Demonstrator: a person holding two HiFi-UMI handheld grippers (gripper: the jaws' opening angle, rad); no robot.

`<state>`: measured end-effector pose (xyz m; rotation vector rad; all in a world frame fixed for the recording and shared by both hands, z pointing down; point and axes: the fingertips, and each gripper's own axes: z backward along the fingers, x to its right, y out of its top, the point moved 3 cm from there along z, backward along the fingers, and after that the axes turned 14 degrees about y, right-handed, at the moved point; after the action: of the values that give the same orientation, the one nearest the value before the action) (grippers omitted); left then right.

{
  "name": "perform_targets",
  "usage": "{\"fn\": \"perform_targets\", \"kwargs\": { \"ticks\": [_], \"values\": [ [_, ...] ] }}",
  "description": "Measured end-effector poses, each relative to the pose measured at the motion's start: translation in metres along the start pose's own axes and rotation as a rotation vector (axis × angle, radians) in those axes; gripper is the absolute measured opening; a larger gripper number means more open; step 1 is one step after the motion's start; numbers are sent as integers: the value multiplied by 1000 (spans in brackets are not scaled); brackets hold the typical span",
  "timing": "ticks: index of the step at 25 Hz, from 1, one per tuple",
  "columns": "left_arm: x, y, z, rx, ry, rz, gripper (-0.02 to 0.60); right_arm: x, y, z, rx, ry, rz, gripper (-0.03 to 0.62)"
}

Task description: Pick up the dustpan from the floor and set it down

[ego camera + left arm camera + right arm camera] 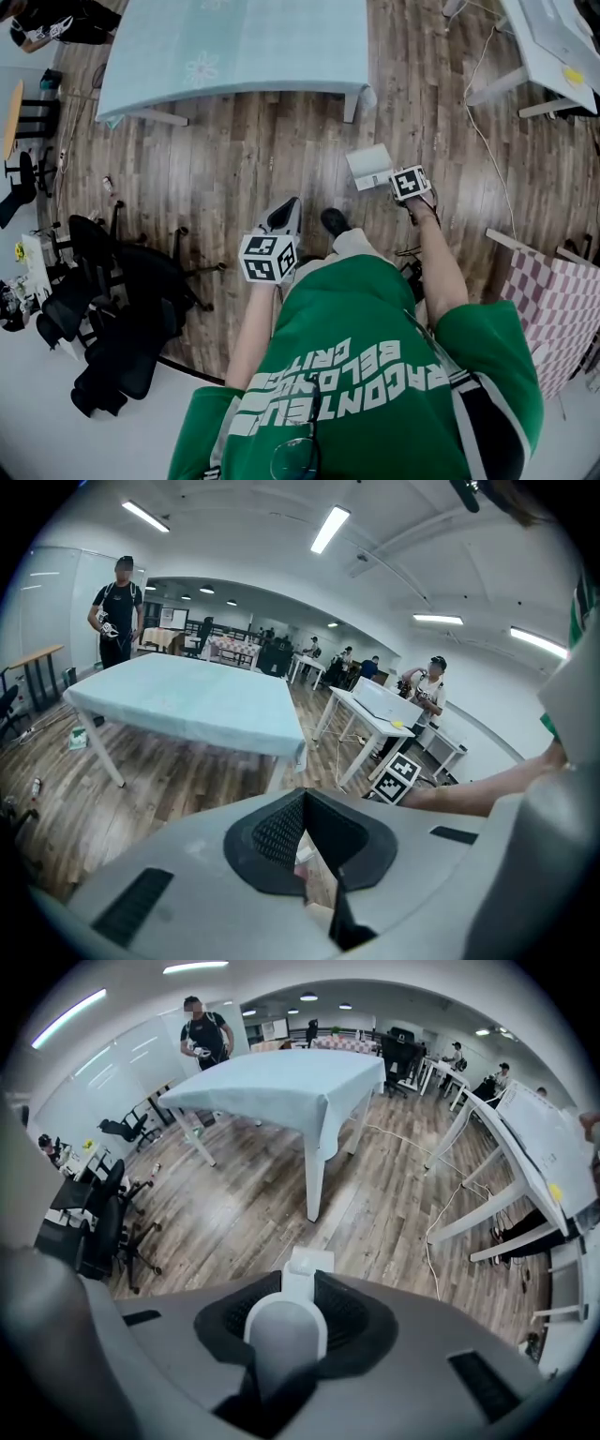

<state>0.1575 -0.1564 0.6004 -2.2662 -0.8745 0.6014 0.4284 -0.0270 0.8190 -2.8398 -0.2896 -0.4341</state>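
The white dustpan [369,166] hangs over the wood floor just in front of the table's near right leg; I cannot tell whether it touches the floor. My right gripper [392,182] points steeply down and is shut on the dustpan's handle [286,1321], which runs between the black pads, with the pan [309,1262] beyond their tips. My left gripper [288,210] is to the left of it, near a black shoe [334,221]. In the left gripper view its jaws [305,810] meet at the tips with nothing between them.
A table under a pale blue cloth [234,47] stands ahead. Several black office chairs [122,309] crowd the left. A white desk [553,47] and a loose cable [487,141] are at the right, and a pink checkered cloth [553,300] lies nearer.
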Motion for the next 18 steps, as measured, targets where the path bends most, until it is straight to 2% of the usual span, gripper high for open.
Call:
{"fn": "perform_targets", "kwargs": {
  "ticks": [1, 6, 14, 18],
  "values": [
    [-4, -1, 1, -2, 9, 7, -6, -2, 7, -2, 10, 19, -4, 114],
    [-13, -4, 2, -11, 31, 39, -6, 8, 15, 3, -12, -29, 2, 114],
    [-19, 3, -2, -10, 7, 30, -6, 4, 19, 2, -17, -30, -7, 114],
    [-21, 7, 1, -8, -4, 20, -6, 1, 14, 0, -18, 13, -38, 118]
  ]
}}
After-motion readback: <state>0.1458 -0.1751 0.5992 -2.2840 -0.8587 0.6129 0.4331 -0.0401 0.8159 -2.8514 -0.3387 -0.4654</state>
